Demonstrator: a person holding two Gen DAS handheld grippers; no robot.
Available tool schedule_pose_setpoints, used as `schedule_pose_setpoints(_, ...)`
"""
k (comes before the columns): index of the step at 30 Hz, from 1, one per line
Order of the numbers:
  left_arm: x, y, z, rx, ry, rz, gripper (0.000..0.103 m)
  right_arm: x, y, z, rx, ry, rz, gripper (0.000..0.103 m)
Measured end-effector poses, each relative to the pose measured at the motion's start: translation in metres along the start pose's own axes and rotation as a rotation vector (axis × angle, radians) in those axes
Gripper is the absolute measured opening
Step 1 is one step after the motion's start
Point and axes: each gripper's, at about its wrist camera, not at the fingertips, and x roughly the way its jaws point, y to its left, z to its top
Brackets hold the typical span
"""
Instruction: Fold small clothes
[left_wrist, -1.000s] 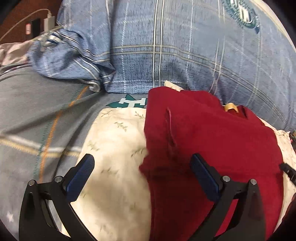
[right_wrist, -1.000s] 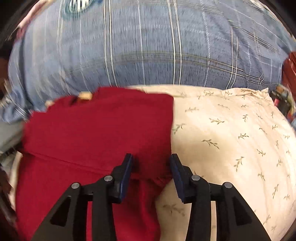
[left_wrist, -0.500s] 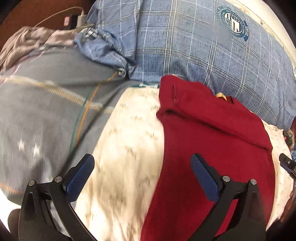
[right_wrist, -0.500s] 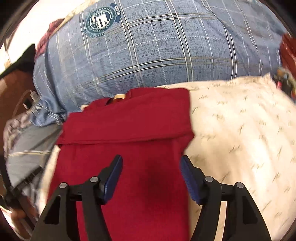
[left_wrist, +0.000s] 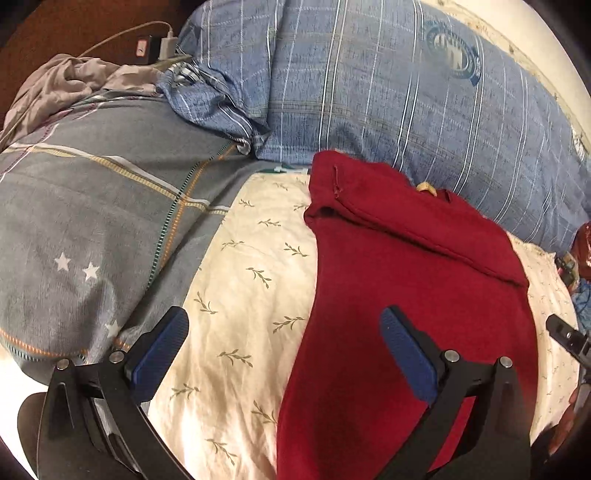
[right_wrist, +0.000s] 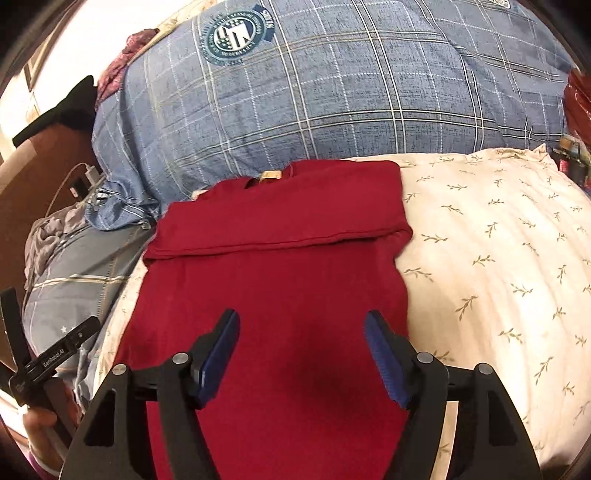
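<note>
A dark red garment lies flat on a cream leaf-print pillow, its sleeves folded across the top into a narrow strip. It also shows in the right wrist view, on the same pillow. My left gripper is open and empty, raised over the garment's left edge. My right gripper is open and empty, raised above the garment's lower middle. A tan neck label shows at the collar.
A blue plaid quilt bulges behind the pillow. A grey plaid cover with stars lies to the left. A charger and cable sit at the far left. The left gripper's body shows at the right wrist view's left edge.
Both grippers have pulled back and up from the red garment. The right gripper has opened from nearly closed at the sleeve fold to wide. The garment now lies still with sleeves folded.
</note>
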Motion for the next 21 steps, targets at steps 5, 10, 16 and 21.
schedule_pose_setpoints(5,-0.003,0.001,-0.007,0.013,0.022,-0.003,0.103,-0.003,0.021,-0.007,-0.061,0.003,0.022,0.072)
schedule_pose_setpoints(10,-0.009,0.006,-0.016,0.042,0.031,-0.007,0.103,-0.005,0.027,-0.011,-0.083,0.013,0.022,0.072)
schedule_pose_setpoints(16,-0.001,0.01,-0.027,0.053,0.065,0.014,0.103,0.002,0.014,-0.016,-0.025,0.043,0.02,0.072)
schedule_pose_setpoints(21,0.001,0.006,-0.033,0.085,0.091,0.017,0.103,0.003,0.013,-0.018,-0.029,0.055,0.027,0.072)
